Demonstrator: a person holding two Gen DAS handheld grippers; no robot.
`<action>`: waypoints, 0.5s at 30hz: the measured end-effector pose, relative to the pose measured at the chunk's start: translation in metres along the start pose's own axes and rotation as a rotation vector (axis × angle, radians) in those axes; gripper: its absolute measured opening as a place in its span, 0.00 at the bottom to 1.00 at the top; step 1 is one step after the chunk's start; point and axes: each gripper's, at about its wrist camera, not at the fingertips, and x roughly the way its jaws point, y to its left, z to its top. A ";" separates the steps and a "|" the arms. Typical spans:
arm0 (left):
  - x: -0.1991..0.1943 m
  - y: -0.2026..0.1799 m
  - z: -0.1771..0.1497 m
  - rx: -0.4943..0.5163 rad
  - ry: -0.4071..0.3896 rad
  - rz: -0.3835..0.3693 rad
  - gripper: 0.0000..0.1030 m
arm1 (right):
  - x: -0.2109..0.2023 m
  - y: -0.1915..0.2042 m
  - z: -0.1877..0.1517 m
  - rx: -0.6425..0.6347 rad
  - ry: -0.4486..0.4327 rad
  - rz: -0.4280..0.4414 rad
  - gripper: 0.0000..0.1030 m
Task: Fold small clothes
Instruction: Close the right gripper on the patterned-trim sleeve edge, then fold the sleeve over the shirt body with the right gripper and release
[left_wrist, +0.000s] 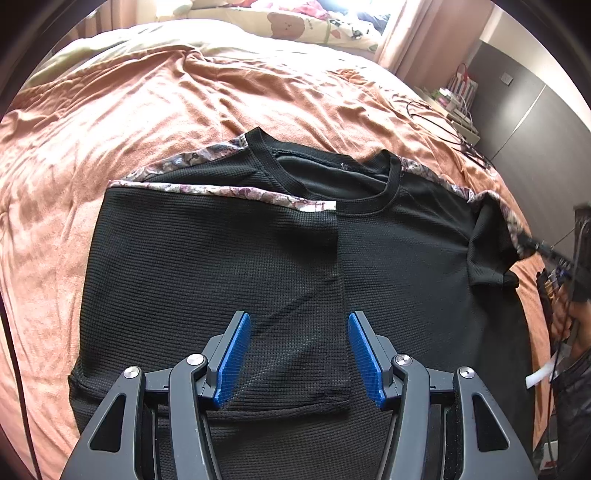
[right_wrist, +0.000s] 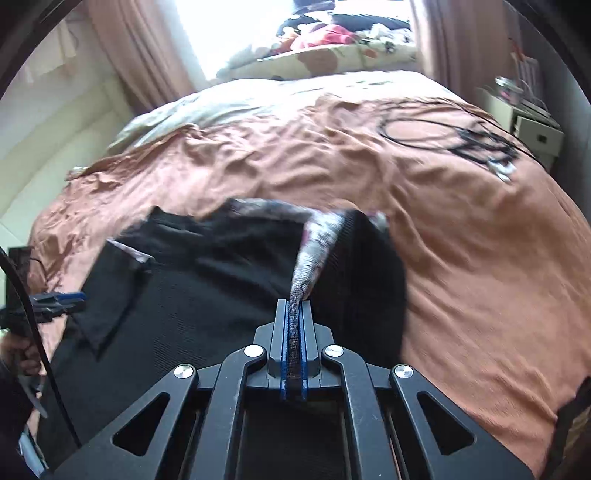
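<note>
- Left wrist view: the black T-shirt (left_wrist: 388, 258) lies spread front-up on the orange bedspread (left_wrist: 184, 103), near the bed's near edge, collar toward the pillows.
- Its one sleeve (left_wrist: 221, 236) with the floral trim is already turned in across the chest, so that half of the fold looks done.
- The left gripper (left_wrist: 299, 354) hangs over the lower chest with its blue pads apart and nothing between them, probably waiting to pin the cloth while the other side comes over.
- At the bed's right-hand edge the other sleeve is lifted off the bedspread.
- Right wrist view: the right gripper (right_wrist: 294, 332) has its pads pressed together on the floral trim (right_wrist: 314, 254) of that sleeve, holding it taut and raised so it can be carried inward.
- This view is smeared, so I cannot tell how much black cloth is pinched along with the trim.
- A black cable (right_wrist: 443, 136) lies coiled near the bed's far right corner, well apart from the shirt.
</note>
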 end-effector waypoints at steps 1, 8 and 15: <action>-0.001 0.001 0.000 0.000 0.001 0.000 0.56 | 0.001 0.008 0.006 -0.003 -0.004 0.020 0.01; -0.007 0.007 0.000 -0.004 -0.011 0.002 0.56 | 0.031 0.040 0.047 -0.012 -0.027 0.103 0.01; -0.010 0.015 0.003 -0.014 -0.016 0.007 0.56 | 0.062 0.055 0.068 -0.030 -0.029 0.102 0.01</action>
